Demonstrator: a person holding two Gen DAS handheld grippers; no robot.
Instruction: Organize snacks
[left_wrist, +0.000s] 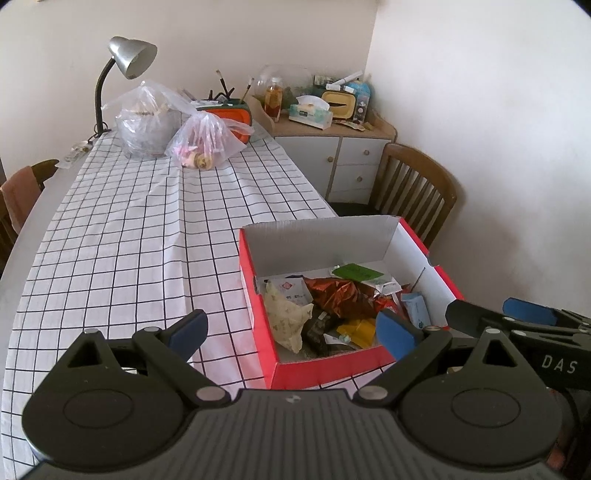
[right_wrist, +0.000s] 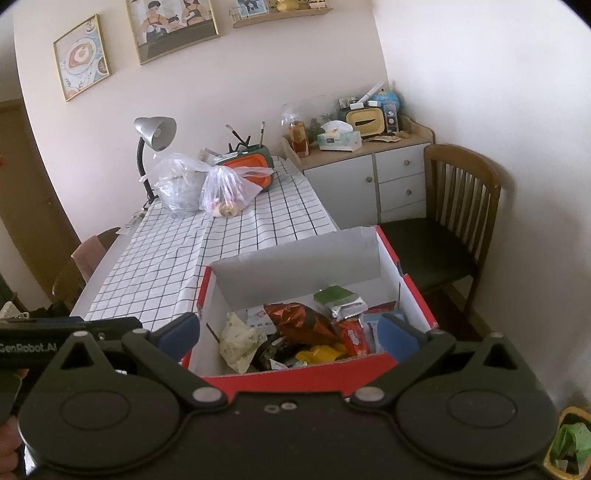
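A red cardboard box (left_wrist: 325, 363) with white inner walls sits near the table's right edge and holds several snack packets: a brown foil bag (left_wrist: 340, 297), a pale crumpled wrapper (left_wrist: 286, 317), a green packet (left_wrist: 356, 273) and yellow pieces (left_wrist: 360, 330). My left gripper (left_wrist: 291, 332) is open and empty, just in front of the box's near wall. My right gripper (right_wrist: 290, 332) is open and empty, also above the box's near wall (right_wrist: 295, 376). The brown bag (right_wrist: 299, 323) and green packet (right_wrist: 334, 295) show there too. The right gripper's fingers (left_wrist: 528, 312) show at the right of the left wrist view.
The table has a white checked cloth (left_wrist: 147, 229). Two clear plastic bags (left_wrist: 205, 142) with items, a desk lamp (left_wrist: 129, 59) and an orange container (left_wrist: 236, 116) stand at the far end. A wooden chair (left_wrist: 413, 188) and a cabinet (left_wrist: 332, 147) are beyond the box.
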